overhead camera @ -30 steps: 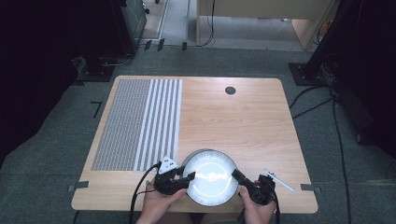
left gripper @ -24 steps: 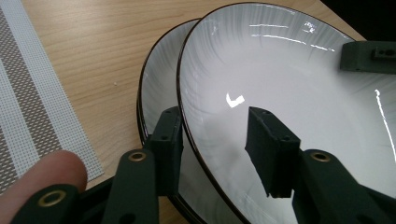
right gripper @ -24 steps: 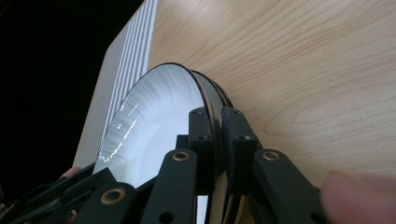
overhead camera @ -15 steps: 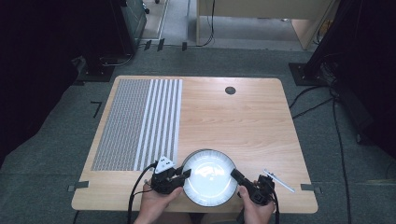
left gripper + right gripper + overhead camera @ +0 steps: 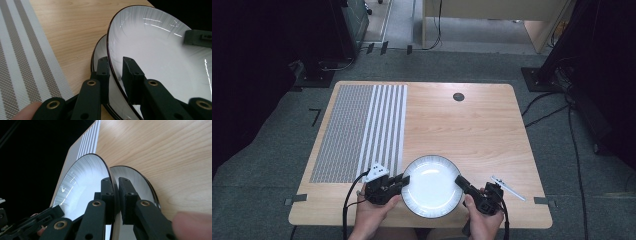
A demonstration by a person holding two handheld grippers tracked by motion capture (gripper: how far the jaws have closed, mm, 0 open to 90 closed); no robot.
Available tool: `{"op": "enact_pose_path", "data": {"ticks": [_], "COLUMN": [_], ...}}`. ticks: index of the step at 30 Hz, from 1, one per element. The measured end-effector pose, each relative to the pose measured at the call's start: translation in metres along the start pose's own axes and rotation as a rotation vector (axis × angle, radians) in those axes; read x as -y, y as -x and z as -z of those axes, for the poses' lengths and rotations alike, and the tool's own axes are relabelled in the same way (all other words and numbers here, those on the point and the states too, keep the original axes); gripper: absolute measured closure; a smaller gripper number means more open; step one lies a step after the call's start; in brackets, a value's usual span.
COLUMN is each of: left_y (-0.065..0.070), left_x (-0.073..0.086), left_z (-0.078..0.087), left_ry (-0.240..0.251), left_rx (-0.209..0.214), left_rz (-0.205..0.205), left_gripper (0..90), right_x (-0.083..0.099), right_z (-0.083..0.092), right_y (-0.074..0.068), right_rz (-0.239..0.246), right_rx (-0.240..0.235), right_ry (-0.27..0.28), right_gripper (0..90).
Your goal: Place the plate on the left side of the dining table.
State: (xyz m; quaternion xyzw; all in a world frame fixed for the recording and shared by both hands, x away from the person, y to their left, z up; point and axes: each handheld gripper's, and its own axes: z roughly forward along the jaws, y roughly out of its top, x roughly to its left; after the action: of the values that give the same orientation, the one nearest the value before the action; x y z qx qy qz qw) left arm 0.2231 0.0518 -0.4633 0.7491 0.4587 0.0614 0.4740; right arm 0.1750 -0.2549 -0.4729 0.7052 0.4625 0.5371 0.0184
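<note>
One striped placemat (image 5: 362, 132) is lying on the left half of the wooden table (image 5: 472, 130). At the near edge, the left gripper (image 5: 401, 182) is pinching the left rim of the upper plate (image 5: 432, 186), its jaws having just been closing onto that rim. Two white dark-rimmed plates are showing in the gripper views: the upper plate is being held above a second plate (image 5: 98, 53) lying on the table beneath it. The right gripper (image 5: 460, 182) is clamping the upper plate's right rim with jaws nearly together. One small white utensil (image 5: 508, 188) is lying just right of it.

White, dark-rimmed plate (image 5: 431, 186); grey-and-white striped mat (image 5: 362, 131); light wood table (image 5: 472, 130).
</note>
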Motion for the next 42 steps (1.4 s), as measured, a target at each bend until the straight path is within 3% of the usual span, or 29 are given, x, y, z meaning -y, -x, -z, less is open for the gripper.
{"op": "enact_pose_path", "data": {"ticks": [18,33,42], "left_y": [-0.027,-0.070,-0.090], "left_x": [-0.017,-0.037,-0.044], "left_z": [0.031,0.064,0.074], "left_ry": [0.066,0.118,0.137], "left_rx": [-0.084,-0.172,-0.204], "left_rz": [0.053,0.127,0.142], "left_gripper": [78.6,80.2,80.2], "right_x": [-0.010,-0.014,-0.019], "right_z": [-0.035,-0.091,-0.117], "right_y": [-0.041,-0.083,-0.104], "right_rz": [0.054,0.049,0.068], "right_rx": [-0.032,-0.087,-0.100], "right_ry": [-0.038,-0.112,-0.134], "right_gripper": [83.7,83.9,83.8]}}
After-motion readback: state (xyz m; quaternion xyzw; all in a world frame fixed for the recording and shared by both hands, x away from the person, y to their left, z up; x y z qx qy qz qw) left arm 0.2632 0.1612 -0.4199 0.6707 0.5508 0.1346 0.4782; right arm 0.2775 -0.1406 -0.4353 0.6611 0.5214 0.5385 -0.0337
